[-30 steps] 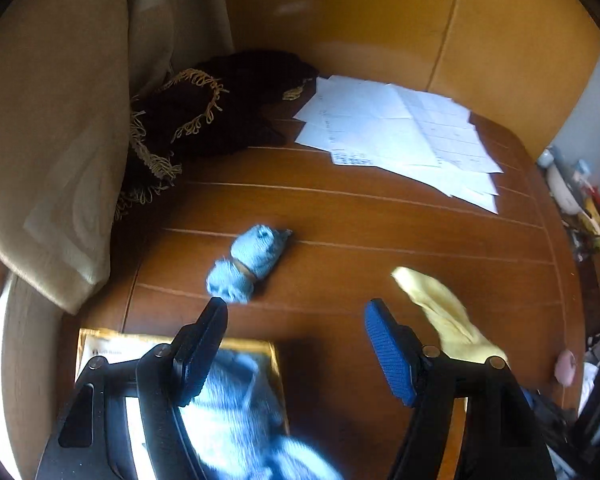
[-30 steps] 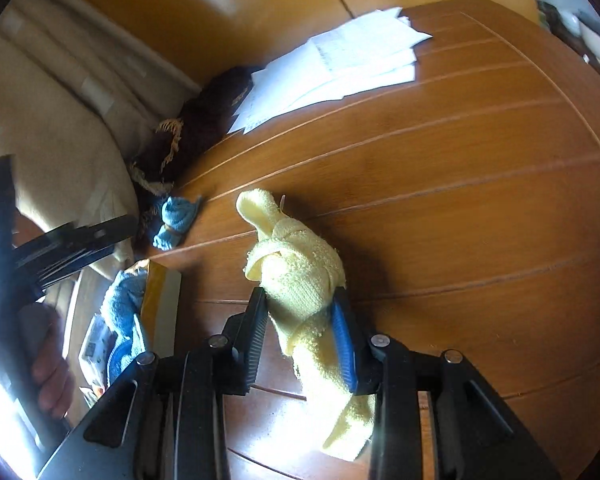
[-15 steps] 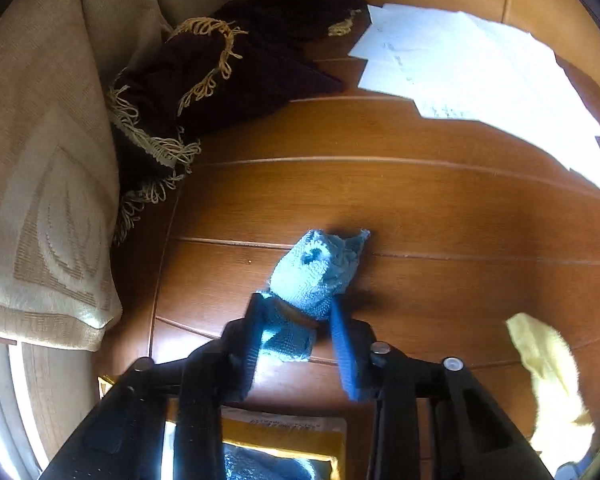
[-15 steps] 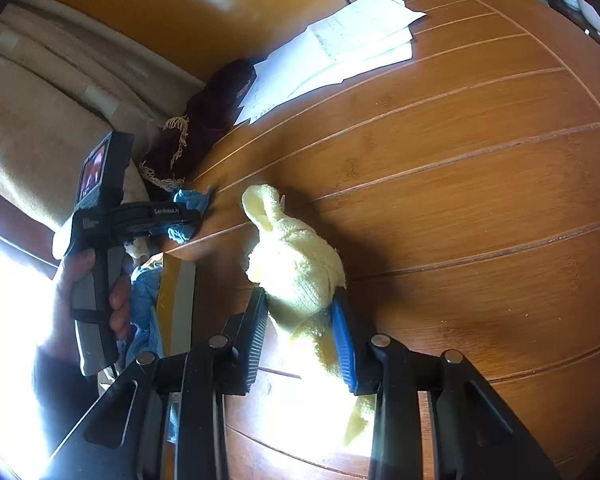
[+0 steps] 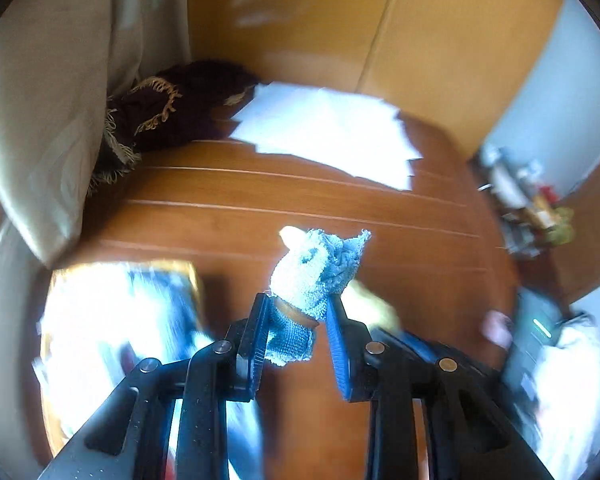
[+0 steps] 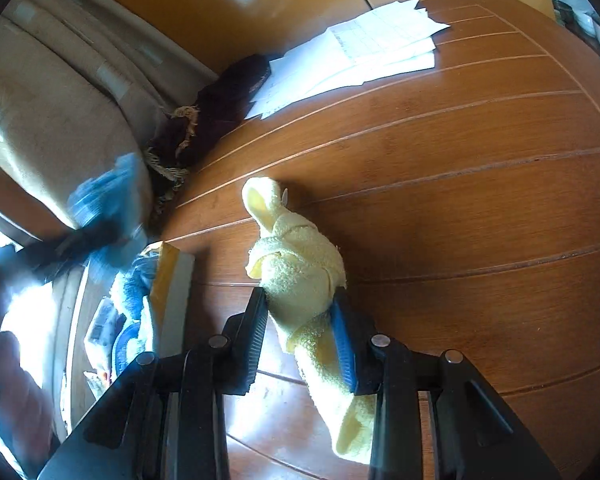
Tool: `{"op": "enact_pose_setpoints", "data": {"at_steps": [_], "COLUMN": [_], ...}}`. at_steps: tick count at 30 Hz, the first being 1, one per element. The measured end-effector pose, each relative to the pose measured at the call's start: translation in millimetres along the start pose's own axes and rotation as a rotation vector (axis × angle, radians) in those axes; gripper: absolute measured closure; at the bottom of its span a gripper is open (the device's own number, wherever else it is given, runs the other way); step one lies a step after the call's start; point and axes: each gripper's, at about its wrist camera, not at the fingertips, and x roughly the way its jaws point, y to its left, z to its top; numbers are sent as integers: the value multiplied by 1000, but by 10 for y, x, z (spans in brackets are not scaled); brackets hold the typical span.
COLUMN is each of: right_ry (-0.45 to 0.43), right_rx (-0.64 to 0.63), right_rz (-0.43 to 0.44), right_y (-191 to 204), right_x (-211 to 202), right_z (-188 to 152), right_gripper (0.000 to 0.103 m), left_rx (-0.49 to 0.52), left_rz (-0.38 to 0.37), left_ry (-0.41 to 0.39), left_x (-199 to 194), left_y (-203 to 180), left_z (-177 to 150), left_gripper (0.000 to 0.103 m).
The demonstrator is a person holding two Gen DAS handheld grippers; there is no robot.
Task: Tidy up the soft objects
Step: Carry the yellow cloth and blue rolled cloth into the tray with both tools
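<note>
My left gripper (image 5: 298, 312) is pinched on the rolled blue cloth (image 5: 314, 270), which sticks out past its fingertips above the wooden table (image 5: 380, 248), while my right gripper (image 6: 302, 312) clamps the yellow towel (image 6: 300, 272) resting on the tabletop.

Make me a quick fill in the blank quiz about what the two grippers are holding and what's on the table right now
1. The left gripper is shut on a rolled cloth whose colour is ____.
2. The right gripper is shut on a towel whose colour is ____.
3. At the far end of the wooden table lie white sheets of ____.
4. Beside those sheets, by the beige curtain, lies a dark fabric edged with a tan ____.

Missing words: blue; yellow; paper; fringe
</note>
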Motion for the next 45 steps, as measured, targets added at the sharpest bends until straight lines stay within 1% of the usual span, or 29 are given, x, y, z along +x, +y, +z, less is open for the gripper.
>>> {"op": "enact_pose_setpoints", "data": {"at_steps": [3,6,9,13,15,18,21,24,29,31,34,37,39,41,43,44,45], "right_ry": [-22,-76,-128,-180,-191,-173,-134,-104,-53,-36,-1,1,-13,-29,-49,-59,-71], "right_rx": [11,-2,-24,-82,-116,-160,-187,-211,-248,-259,-264,-255,-247,-238,-232,-229,-225], "right_rz": [50,98,159,231,266,311,329,296,231,193,177,191,208,224,249,257,264], "right_y": [17,113,270,634,837,1117,1354,1541,1754,1786,1778,1731,1704,1684,1658,1648,1631], "right_x": [-90,-287,-496,-749,-828,-818,-634,-351,150,319,500,550,519,460,363,321,271], "right_z": [-39,-160,-265,-351,-378,-441,-513,-547,-453,-439,-454,-482,-477,-464,-475,-479,-483], "right_gripper": [72,73,73,73,73,73,73,73,73,73,72,69,69,68,64,62,57], "left_rx": [-37,-91,-175,-265,-294,-335,-359,-355,-351,-346,-337,-327,-313,-300,-290,-285,-275], "left_rz": [-73,-94,-67,-14,-2,10,12,22,45,50,80,117,139,134,141,150,162], "left_ry": [-61,-104,-167,-233,-240,-236,-214,-191,-174,-163,-161,-182,-189,-198,-217,-227,-236], "left_x": [-357,-648,-942,-1229,-1283,-1272,-1192,-1110,-931,-829,-710,-641,-609,-581,-578,-577,-577], "left_y": [26,151,434,812,965,1148,1286,1349,1421,1436,1434,1421,1386,1361,1316,1290,1253], "left_z": [-379,-679,-880,-1047,-1110,-1220,-1301,-1330,-1248,-1221,-1215,-1231,-1239,-1258,-1283,-1293,-1309], "left_gripper": [74,74,74,74,74,74,74,74,74,74,73,66,54,46,41,35,30]}}
